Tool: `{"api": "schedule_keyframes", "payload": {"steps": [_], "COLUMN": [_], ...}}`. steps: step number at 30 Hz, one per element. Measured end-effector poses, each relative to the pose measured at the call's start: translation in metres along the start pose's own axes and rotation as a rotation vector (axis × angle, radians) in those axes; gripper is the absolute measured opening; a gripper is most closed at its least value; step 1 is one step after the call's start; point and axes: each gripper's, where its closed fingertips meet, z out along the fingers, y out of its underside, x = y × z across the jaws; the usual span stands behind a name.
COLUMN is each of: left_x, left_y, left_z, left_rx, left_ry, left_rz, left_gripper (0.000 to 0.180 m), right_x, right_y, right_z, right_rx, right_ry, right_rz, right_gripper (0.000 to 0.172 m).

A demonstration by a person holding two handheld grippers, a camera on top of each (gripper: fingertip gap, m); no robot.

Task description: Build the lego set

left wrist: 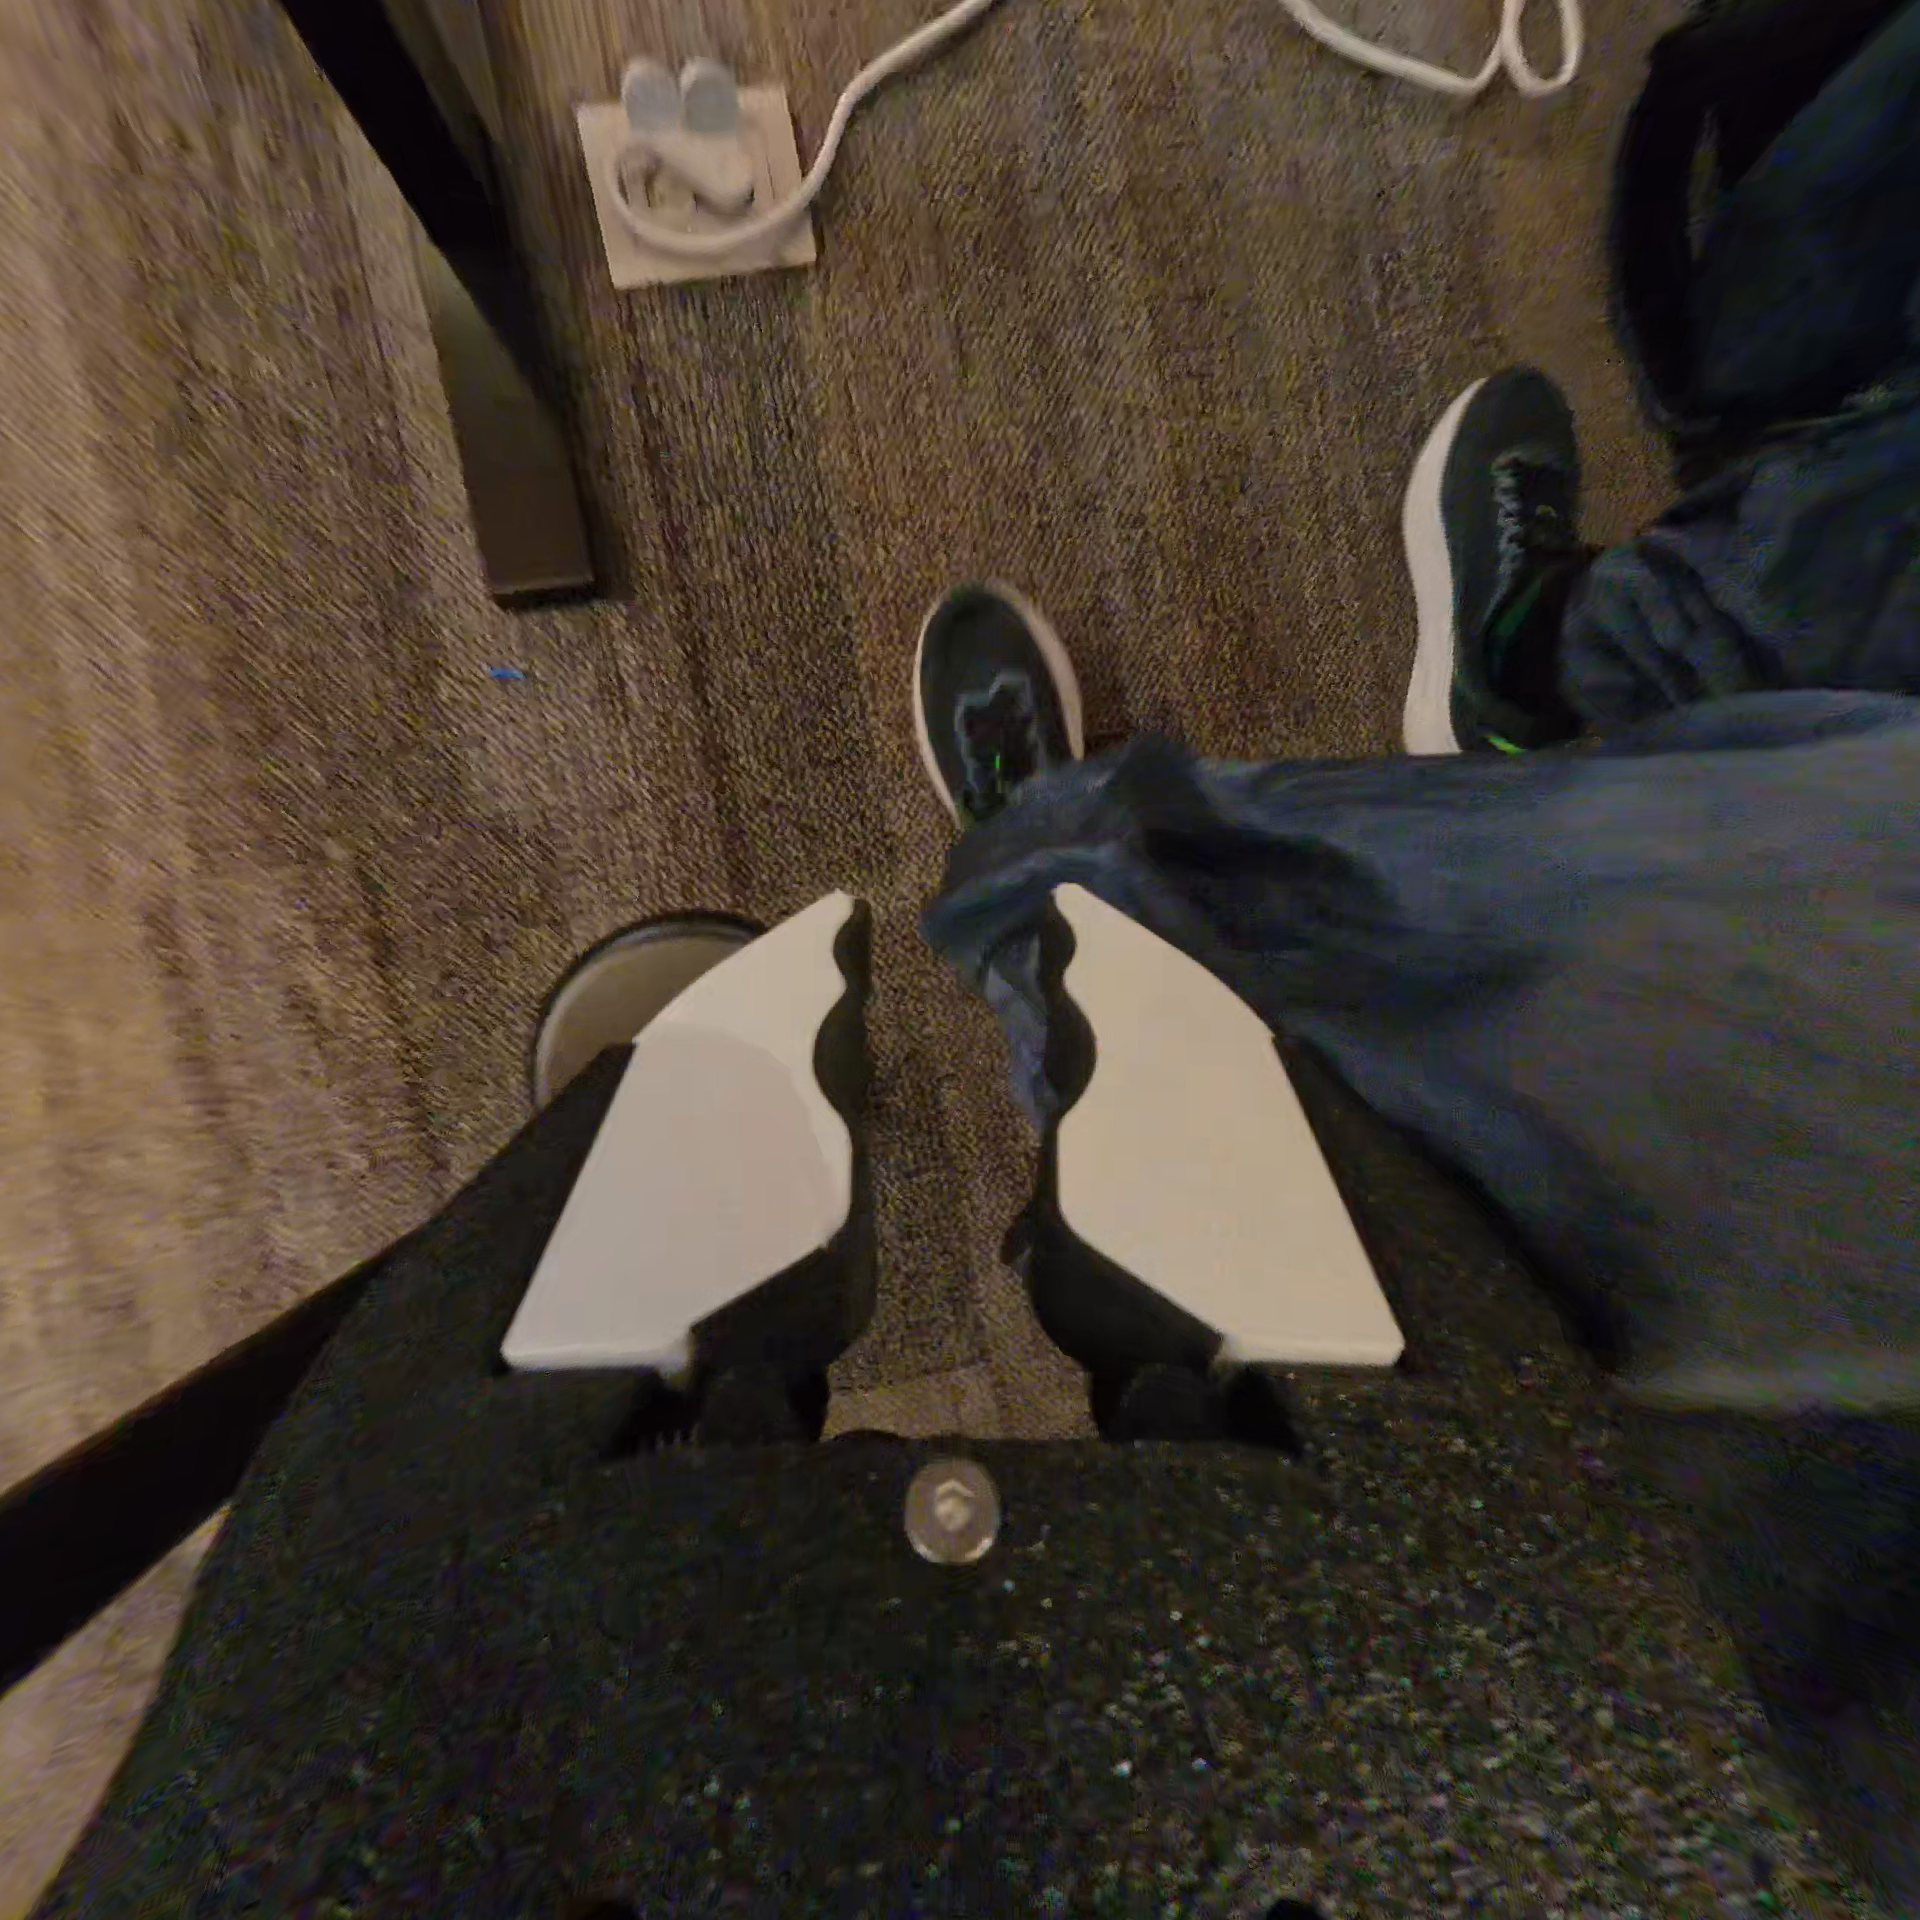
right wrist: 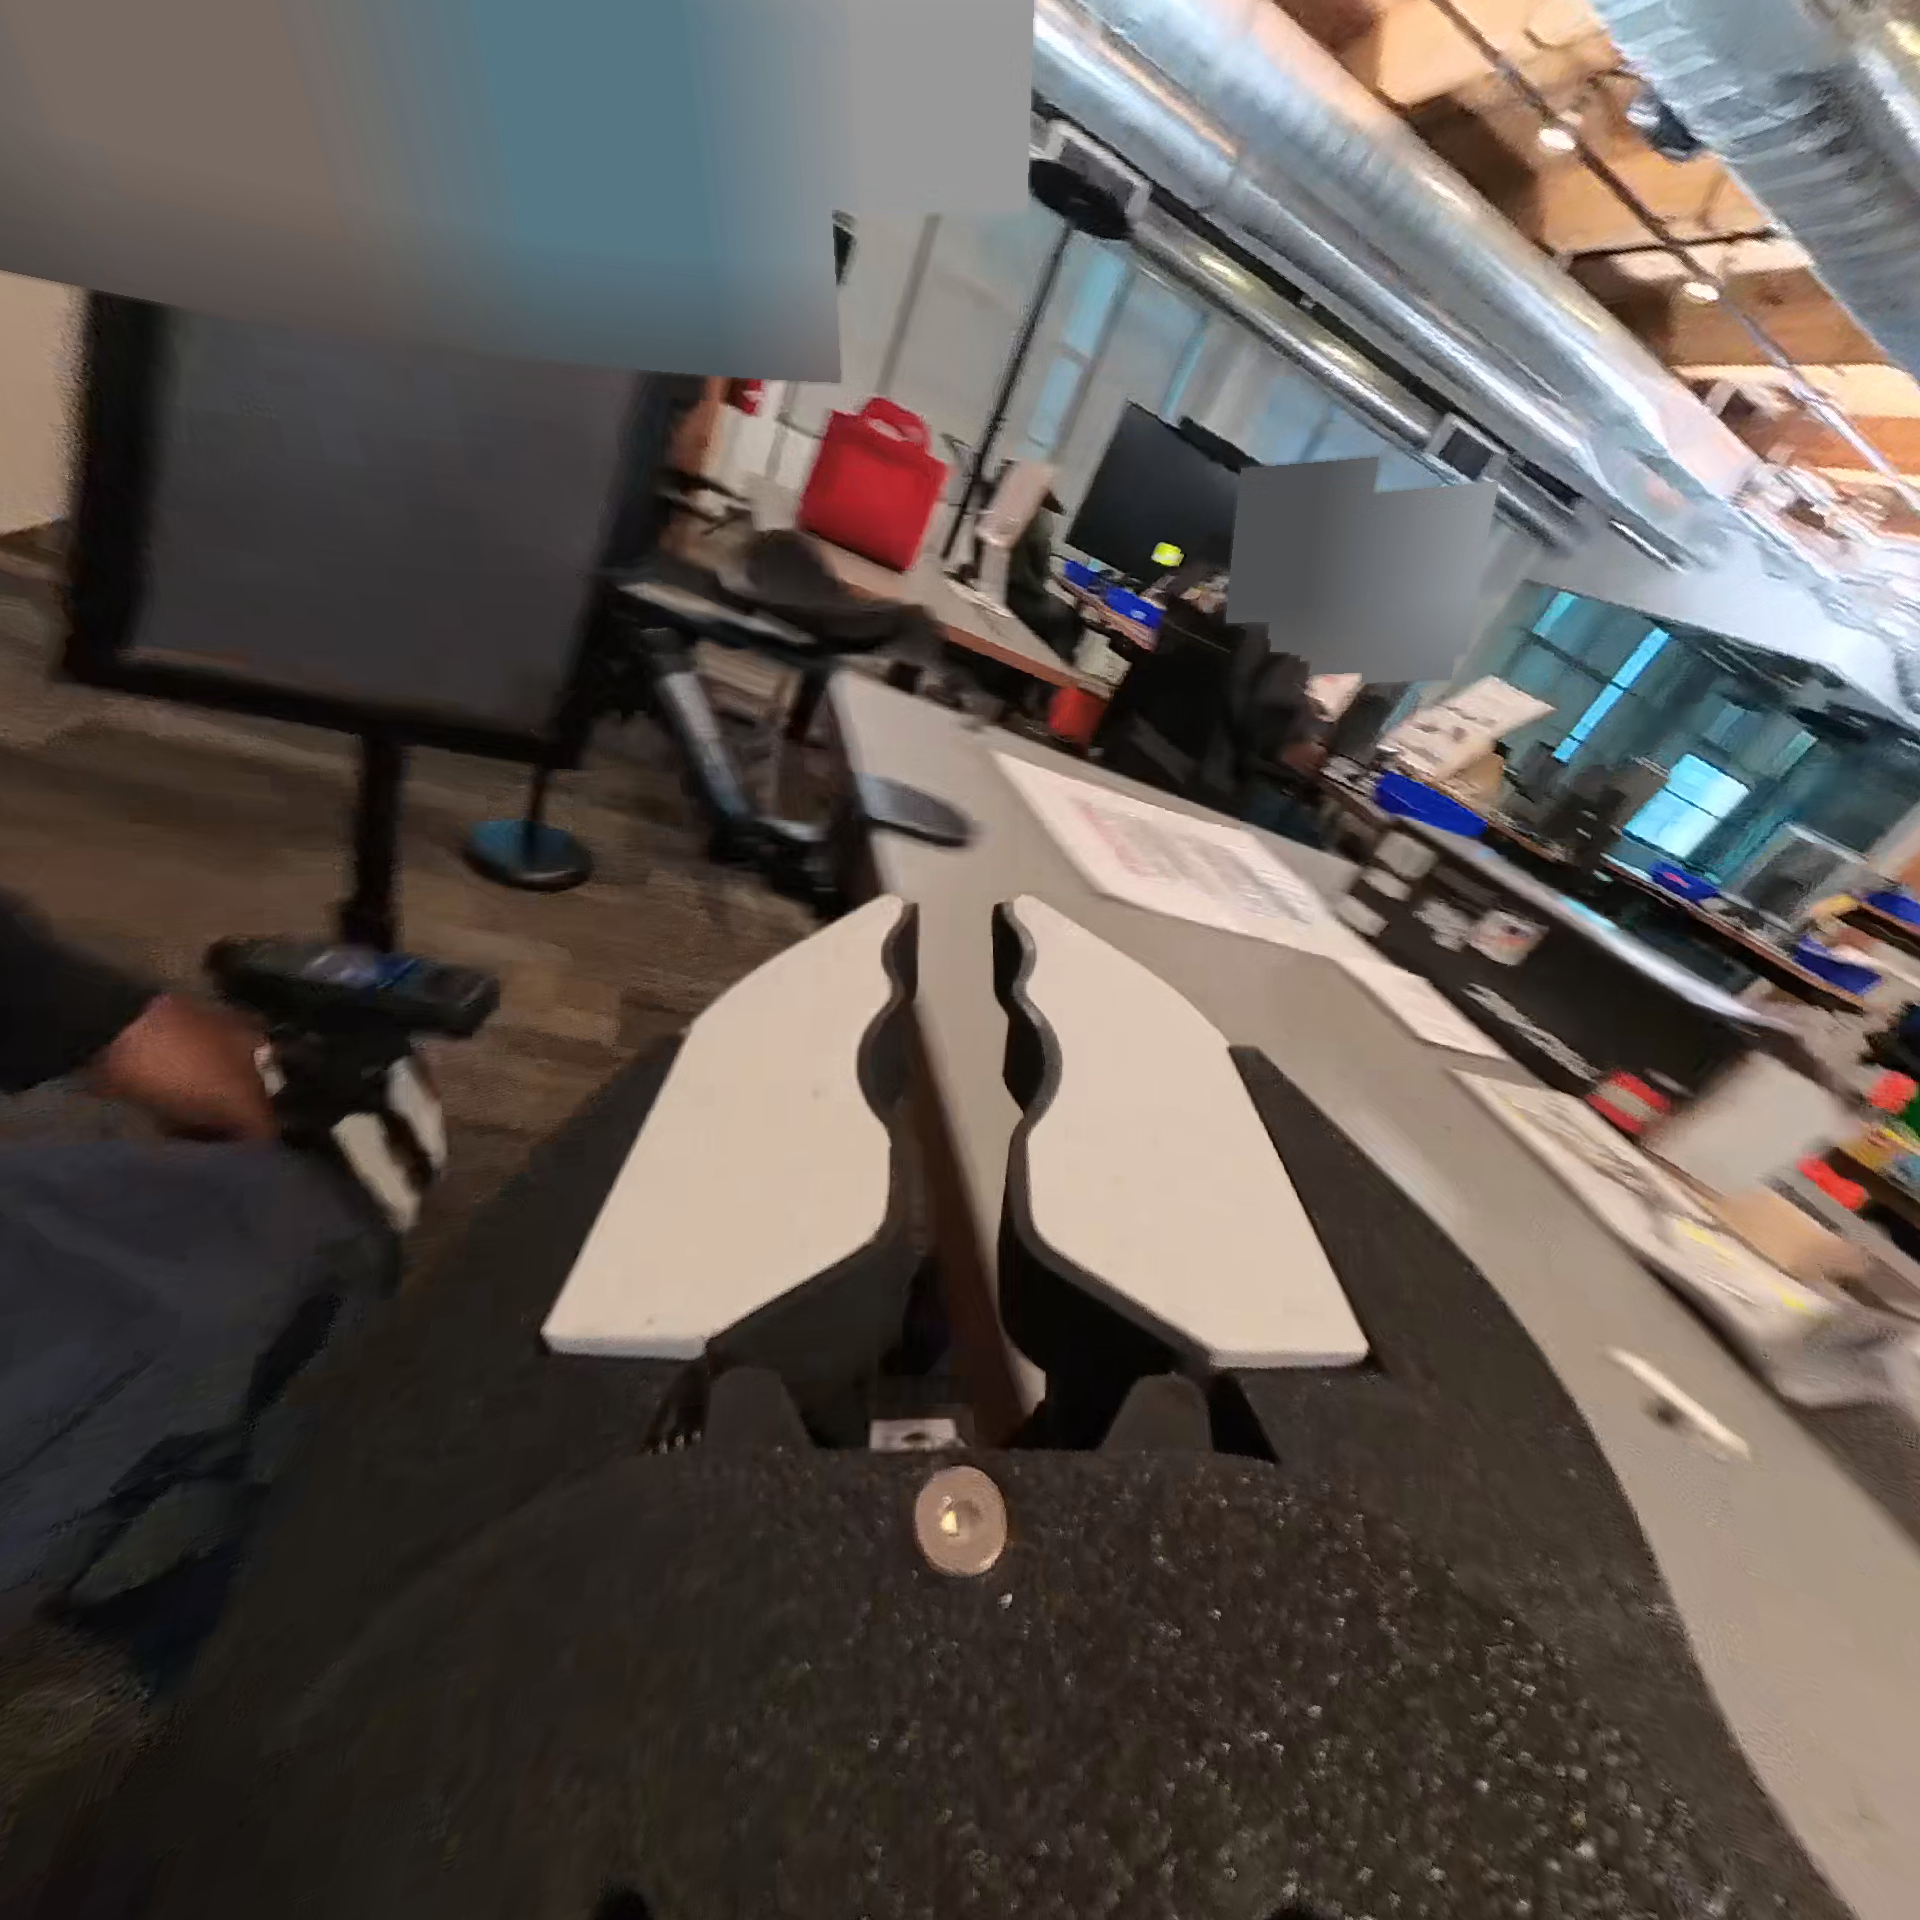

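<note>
Both grippers spread and bare, one over carpet, one over a table
The left gripper (left wrist: 961, 904) points down at brown woven carpet (left wrist: 727, 520) beside a blue denim trouser leg (left wrist: 1455, 935); only the right gripper (right wrist: 954, 914), jaws narrowly parted, shows the long grey table (right wrist: 1143, 987) ahead

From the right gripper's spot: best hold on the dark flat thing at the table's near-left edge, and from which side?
Probably its overhanging end. The dark flat object lies flat on the grey table with its left end poking past the edge, so jaws can close above and below it there, coming in from the floor side. The right gripper is open and empty. Blur hides finer shape.
</note>
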Motion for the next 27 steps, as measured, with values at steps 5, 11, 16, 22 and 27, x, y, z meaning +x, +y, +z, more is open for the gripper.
{"api": "schedule_keyframes", "payload": {"steps": [5, 11, 16, 22, 27], "left_x": [0.011, 0.009, -0.001, -0.002, 0.016], "left_y": [-0.012, -0.034, -0.025, 0.018, 0.084], "left_z": [-0.051, -0.061, -0.065, -0.098, -0.133], "left_rx": [0.035, 0.112, 0.060, 0.023, 0.078], "left_ry": [-0.092, -0.213, -0.387, -0.423, -0.432], "left_rz": [0.122, 0.100, 0.159, 0.184, 0.017], "left_gripper": [0.025, 0.024, 0.024, 0.024, 0.024], "right_x": [-0.137, -0.196, -0.219, -0.250, -0.285], "right_y": [0.061, 0.209, 0.316, 0.328, 0.323], "right_z": [0.025, 0.070, 0.122, 0.158, 0.172], "right_rx": [-0.094, -0.250, -0.415, -0.481, -0.503], "right_ry": [-0.203, -0.425, -0.557, -0.732, -0.831], "right_rz": [0.012, 0.219, 0.356, 0.361, 0.267], "right_gripper": [0.015, 0.014, 0.016, 0.016, 0.016]}}
